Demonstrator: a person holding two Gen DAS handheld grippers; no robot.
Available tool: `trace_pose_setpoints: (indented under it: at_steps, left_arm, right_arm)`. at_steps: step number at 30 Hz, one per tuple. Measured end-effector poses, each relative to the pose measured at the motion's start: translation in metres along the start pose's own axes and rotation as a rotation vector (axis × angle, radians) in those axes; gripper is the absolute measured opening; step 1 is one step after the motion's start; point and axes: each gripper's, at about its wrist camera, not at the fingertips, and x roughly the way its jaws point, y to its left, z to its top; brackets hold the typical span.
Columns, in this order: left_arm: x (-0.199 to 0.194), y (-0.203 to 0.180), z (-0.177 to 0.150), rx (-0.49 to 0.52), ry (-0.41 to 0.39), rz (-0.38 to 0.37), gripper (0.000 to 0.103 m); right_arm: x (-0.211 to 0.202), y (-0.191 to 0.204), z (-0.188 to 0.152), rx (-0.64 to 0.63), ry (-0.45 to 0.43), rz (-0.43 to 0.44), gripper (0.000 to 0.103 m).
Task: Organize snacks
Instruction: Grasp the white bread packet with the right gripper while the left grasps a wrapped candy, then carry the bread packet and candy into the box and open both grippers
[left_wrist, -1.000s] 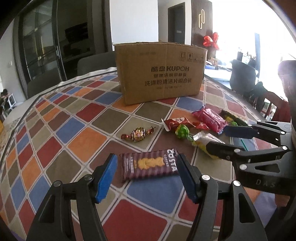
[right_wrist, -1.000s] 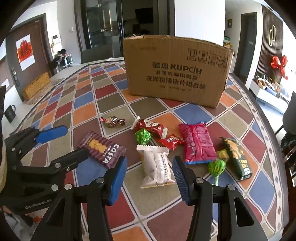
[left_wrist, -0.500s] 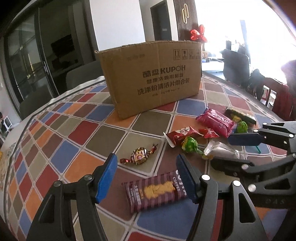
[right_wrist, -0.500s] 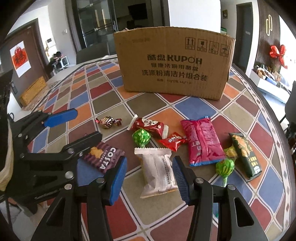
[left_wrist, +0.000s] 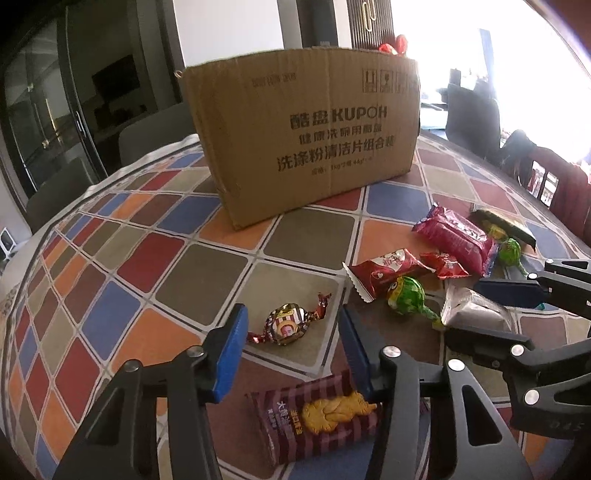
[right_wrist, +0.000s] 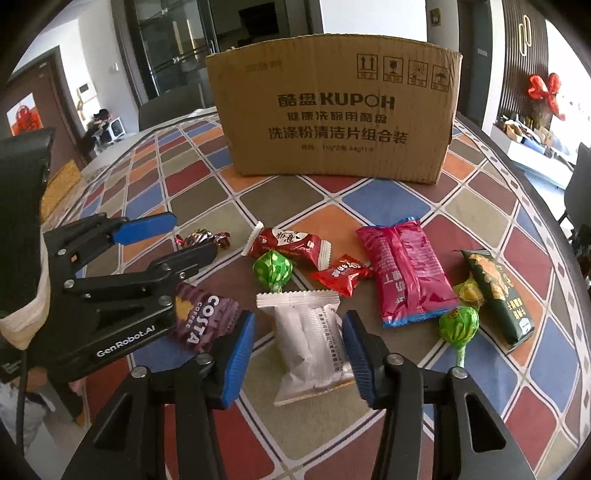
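Observation:
A gold-wrapped candy (left_wrist: 288, 325) (right_wrist: 203, 238) lies on the checked tablecloth between the blue pads of my left gripper (left_wrist: 293, 343) (right_wrist: 173, 243). Its jaws are closing and the pads stand clear of the wrapper. The striped Costa biscuit packet (left_wrist: 317, 417) (right_wrist: 207, 317) lies under that gripper. My right gripper (right_wrist: 297, 347) (left_wrist: 491, 314) straddles a white packet (right_wrist: 310, 343) (left_wrist: 472, 314). Those jaws are closing too, with a small gap left on each side. A tall cardboard box (left_wrist: 306, 140) (right_wrist: 332, 110) stands behind the snacks.
More snacks lie to the right: a red packet (right_wrist: 288, 243), a green lollipop (right_wrist: 273, 269), a small red sachet (right_wrist: 341, 275), a pink packet (right_wrist: 406, 273), a dark green packet (right_wrist: 498, 295) and a second lollipop (right_wrist: 458, 325). Chairs ring the round table.
My left gripper moved forward past the Costa packet to the gold candy, and its jaws narrowed. My right gripper sank a little toward the white packet with its jaws narrower.

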Motion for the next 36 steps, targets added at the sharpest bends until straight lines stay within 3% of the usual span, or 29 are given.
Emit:
trace_pose_setpoints:
  at_steps: [9, 13, 36]
  left_arm:
    - [0.012, 0.003, 0.000, -0.016, 0.049, -0.012, 0.032]
    - [0.012, 0.004, 0.000, -0.020, 0.049, -0.006, 0.027]
    - [-0.047, -0.004, 0.003, -0.097, -0.032, 0.022, 0.026]
  right_arm:
    - [0.003, 0.000, 0.002, 0.007, -0.001, 0.015, 0.032]
    - [0.004, 0.001, 0.003, 0.004, -0.006, 0.016, 0.032]
    - [-0.027, 0.004, 0.006, -0.028, -0.100, 0.035, 0.032]
